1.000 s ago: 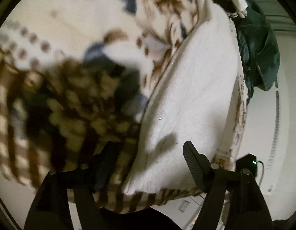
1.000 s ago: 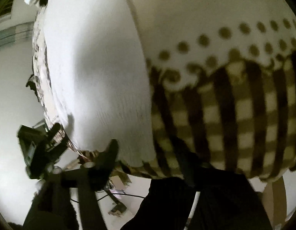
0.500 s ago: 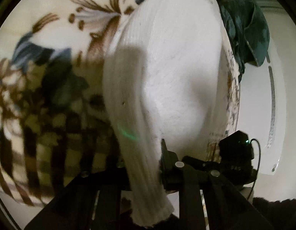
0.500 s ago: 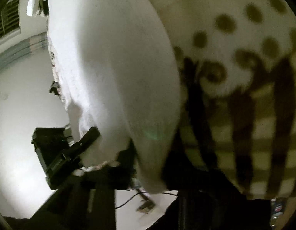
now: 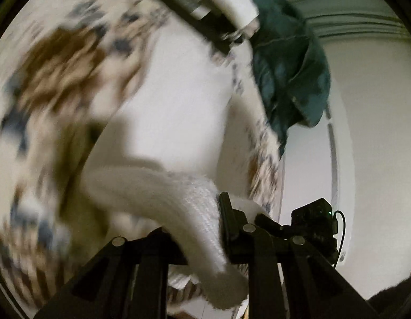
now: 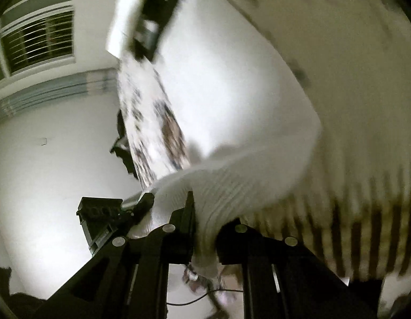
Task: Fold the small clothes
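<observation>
A white ribbed knit garment [image 5: 176, 111] lies on a patterned blanket [image 5: 59, 85]. My left gripper [image 5: 197, 226] is shut on the garment's near edge, which bunches between the fingers and hangs below them. My right gripper [image 6: 205, 228] is shut on another part of the same near edge [image 6: 232, 186]. Both grippers hold the edge lifted off the blanket. The other gripper shows in each view, in the left wrist view [image 5: 311, 223] and in the right wrist view [image 6: 104, 218]. Both views are motion-blurred.
A dark green garment [image 5: 287, 63] hangs over the bed's far right side. Black-and-white folded items [image 5: 205, 13] lie beyond the white garment. The blanket's striped brown border [image 6: 365, 226] runs along the near edge. White wall [image 6: 45, 159] and a window [image 6: 37, 42] stand left.
Both grippers closed from open onto the garment's near edge, then lifted it. The views have tilted up and the garment's edge now rises off the blanket.
</observation>
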Demonstrator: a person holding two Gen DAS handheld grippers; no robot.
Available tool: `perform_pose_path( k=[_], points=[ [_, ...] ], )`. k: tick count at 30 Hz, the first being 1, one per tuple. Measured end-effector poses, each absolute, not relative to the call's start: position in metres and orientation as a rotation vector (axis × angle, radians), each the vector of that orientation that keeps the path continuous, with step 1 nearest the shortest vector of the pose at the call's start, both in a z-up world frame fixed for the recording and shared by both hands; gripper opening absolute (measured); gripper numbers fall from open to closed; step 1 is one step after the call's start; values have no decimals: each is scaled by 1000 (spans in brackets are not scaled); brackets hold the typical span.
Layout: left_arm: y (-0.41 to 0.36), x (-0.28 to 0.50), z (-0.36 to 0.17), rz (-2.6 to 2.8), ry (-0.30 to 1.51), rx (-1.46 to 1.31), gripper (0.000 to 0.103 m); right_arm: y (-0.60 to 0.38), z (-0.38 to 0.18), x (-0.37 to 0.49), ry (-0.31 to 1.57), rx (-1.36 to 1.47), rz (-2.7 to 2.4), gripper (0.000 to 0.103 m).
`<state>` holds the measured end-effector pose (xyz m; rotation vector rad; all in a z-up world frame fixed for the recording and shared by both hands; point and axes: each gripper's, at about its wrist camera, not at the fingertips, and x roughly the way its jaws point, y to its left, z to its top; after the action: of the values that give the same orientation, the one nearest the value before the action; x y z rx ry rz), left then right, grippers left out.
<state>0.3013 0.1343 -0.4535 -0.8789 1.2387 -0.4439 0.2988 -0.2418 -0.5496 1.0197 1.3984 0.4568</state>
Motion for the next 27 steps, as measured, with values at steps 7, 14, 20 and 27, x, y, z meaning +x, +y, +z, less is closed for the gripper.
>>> perform_pose_path(
  k=[7, 14, 20, 27],
  points=[
    [125, 466, -486, -454, 1196, -896, 15, -245, -545, 473, 1275, 936, 374, 13],
    [162, 561, -510, -414, 1125, -1102, 65, -230, -563, 601, 1307, 926, 373, 46],
    [165, 548, -507, -362, 1181, -779, 66, -257, -550, 595, 1226, 859, 296, 65],
    [108, 563, -536, -345, 1263, -413, 5, -231, -598, 604, 1383, 597, 229, 2]
  ],
)
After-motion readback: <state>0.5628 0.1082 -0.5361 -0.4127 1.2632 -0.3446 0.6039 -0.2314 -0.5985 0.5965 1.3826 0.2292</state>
